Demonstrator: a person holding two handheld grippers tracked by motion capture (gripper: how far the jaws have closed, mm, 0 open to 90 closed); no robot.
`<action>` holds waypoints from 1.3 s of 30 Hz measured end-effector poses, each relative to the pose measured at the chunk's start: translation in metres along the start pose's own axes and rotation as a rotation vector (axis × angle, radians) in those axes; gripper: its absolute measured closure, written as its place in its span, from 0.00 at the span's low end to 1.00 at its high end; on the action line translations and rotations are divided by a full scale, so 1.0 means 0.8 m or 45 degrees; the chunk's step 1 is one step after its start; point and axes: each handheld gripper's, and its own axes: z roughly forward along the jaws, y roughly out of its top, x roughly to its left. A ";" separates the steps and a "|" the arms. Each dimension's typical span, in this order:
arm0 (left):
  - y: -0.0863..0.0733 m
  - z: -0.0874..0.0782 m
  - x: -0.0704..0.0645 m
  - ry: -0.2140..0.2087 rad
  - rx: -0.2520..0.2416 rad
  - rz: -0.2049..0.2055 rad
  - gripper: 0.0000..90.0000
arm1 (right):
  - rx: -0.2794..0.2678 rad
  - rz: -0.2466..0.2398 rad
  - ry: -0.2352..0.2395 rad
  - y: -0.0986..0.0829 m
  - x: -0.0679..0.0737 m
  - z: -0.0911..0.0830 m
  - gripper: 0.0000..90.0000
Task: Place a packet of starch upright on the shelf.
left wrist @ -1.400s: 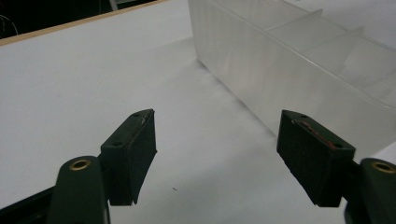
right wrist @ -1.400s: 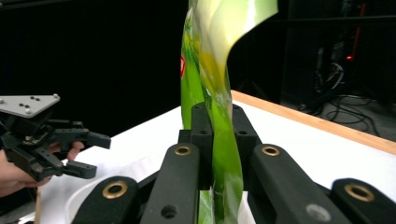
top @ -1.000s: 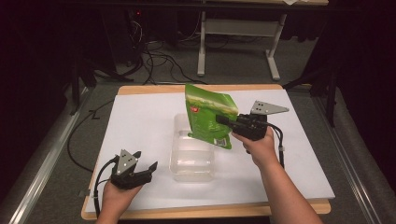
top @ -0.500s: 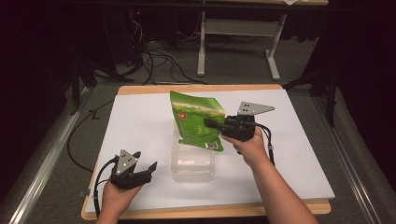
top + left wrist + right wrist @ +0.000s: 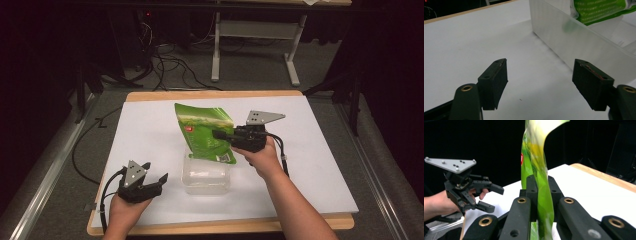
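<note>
- One green bag (image 5: pixel 204 131) held up over the middle of the white table top (image 5: pixel 320 165), tilted, lower edge hanging just above the far rim of a clear plastic box (image 5: pixel 206 176).
- Seen along the right gripper view as a thin, twisted green-and-yellow sheet (image 5: pixel 541 195) rising upright between the two black jaws, with a small red mark near its upper left side.
- Pinched at its right edge by the right gripper (image 5: pixel 222 135), jaws clamped tight on the bag, no gap visible between pads and film in the right gripper view.
- Carried by the right hand (image 5: pixel 262 157), forearm entering from the lower edge of the high view; grey three-cornered plate (image 5: pixel 264 117) on top of that gripper, cable trailing by the wrist.
- Below the bag, the clear box standing on the table top, near the table's front half, apparently empty; in the left gripper view, its frosted wall (image 5: pixel 574 42) just ahead and to the right, with the bag's green lower edge (image 5: pixel 599 10) above its far side.
- Left of the box, well apart from the bag, the left gripper (image 5: pixel 155 177) resting low near the front-left corner, held by the left hand (image 5: pixel 122 212).
- Left jaws spread wide, nothing between them, bare white surface visible through the gap in the left gripper view.
- Beyond the table: grey floor with dark cables (image 5: pixel 165 65) and a light metal table frame (image 5: pixel 255 45).
</note>
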 end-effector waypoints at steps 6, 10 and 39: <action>0.000 -0.001 0.000 0.000 -0.002 -0.001 0.32 | 0.028 0.012 -0.014 -0.006 -0.004 0.012 0.94; 0.000 -0.001 0.001 -0.002 -0.001 -0.002 0.32 | 0.066 0.007 -0.033 -0.013 -0.001 0.023 0.94; 0.002 -0.001 0.001 -0.012 -0.025 -0.032 0.35 | 0.025 0.020 -0.231 -0.026 0.012 -0.027 0.66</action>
